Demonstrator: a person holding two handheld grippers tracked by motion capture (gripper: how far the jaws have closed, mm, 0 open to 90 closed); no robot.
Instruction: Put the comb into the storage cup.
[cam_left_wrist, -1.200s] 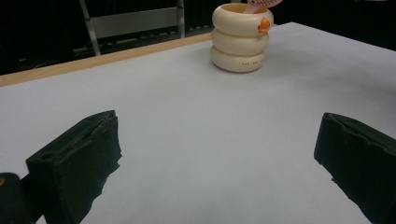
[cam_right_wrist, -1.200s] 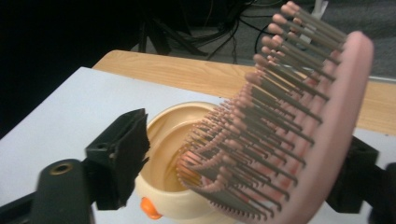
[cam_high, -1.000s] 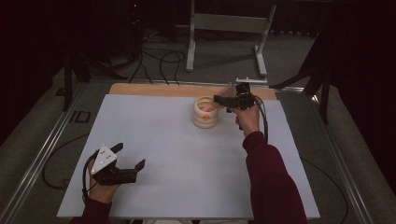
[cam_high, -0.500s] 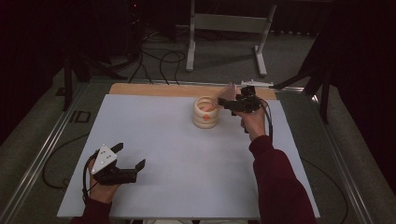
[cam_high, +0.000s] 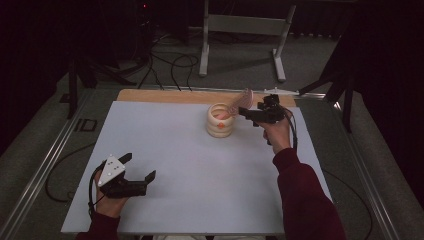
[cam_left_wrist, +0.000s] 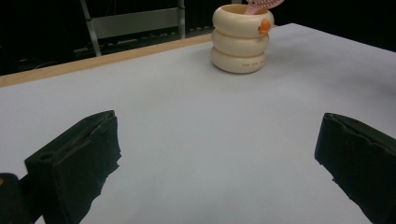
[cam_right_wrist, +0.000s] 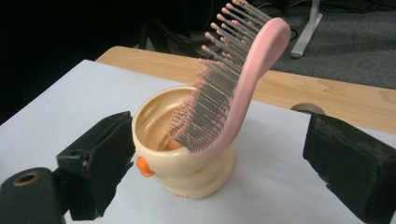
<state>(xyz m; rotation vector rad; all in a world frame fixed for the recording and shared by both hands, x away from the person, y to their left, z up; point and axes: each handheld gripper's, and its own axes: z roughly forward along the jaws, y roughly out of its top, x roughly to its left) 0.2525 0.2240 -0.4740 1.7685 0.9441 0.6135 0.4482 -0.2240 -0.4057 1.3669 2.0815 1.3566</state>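
A cream ringed cup (cam_high: 220, 125) with a small orange knob stands near the far middle of the white table. A pink hairbrush (cam_high: 240, 101) stands in it, with its bristled head leaning out toward the right. My right gripper (cam_high: 248, 114) is open just right of the cup. In the right gripper view its jaws stand wide on either side of the cup (cam_right_wrist: 187, 168) and the brush (cam_right_wrist: 247, 70), touching neither. My left gripper (cam_high: 138, 166) rests open at the near left. In the left gripper view the cup (cam_left_wrist: 241, 39) is far ahead.
A wooden strip (cam_high: 165, 96) runs along the table's far edge. Beyond it are a metal stand (cam_high: 245, 25) and cables (cam_high: 165, 60) on the floor. Metal rails (cam_high: 45, 170) flank the table. Bare white tabletop (cam_high: 200, 170) lies between the grippers.
My right gripper has drawn back to the right, away from the cup. The brush stays leaning in the cup. The left gripper has not moved.
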